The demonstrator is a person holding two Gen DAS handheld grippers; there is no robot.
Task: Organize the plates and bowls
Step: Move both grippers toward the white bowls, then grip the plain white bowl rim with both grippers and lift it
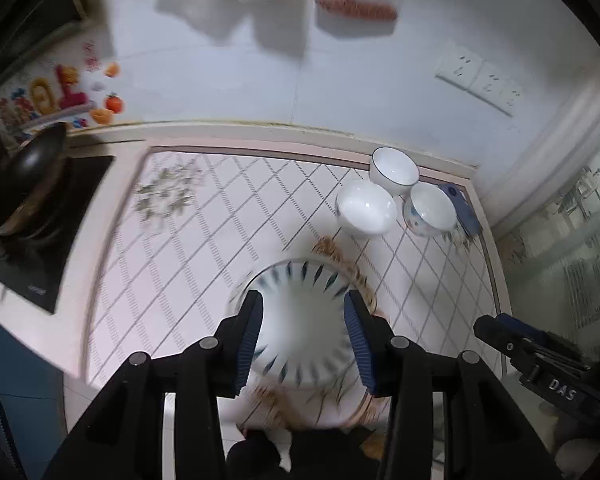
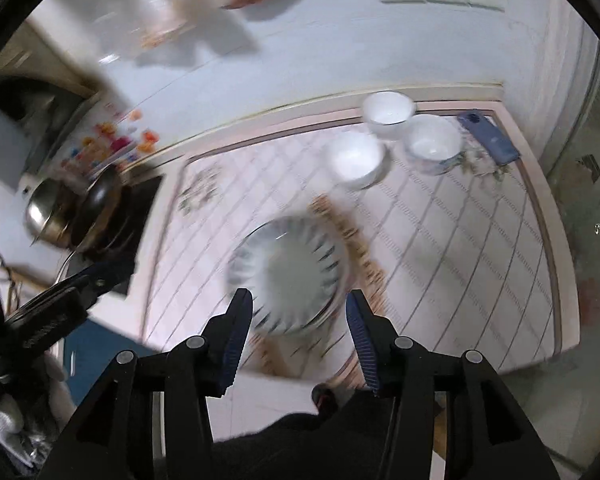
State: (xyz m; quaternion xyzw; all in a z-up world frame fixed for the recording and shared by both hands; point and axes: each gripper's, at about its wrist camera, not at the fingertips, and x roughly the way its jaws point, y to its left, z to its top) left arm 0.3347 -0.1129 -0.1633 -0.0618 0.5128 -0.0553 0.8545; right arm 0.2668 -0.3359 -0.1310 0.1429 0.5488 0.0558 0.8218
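Both fisheye views were bright and evenly lit but smeared by motion blur, worst on the right wrist; edges curved into black vignette.

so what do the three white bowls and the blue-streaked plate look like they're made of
The three white round bowls look like glazed ceramic or porcelain: smooth glossy white walls; one has a thin dark rim line, another a painted pattern outside. The round white plate with blue streaks also looks like glazed ceramic, though motion blur leaves that less certain.
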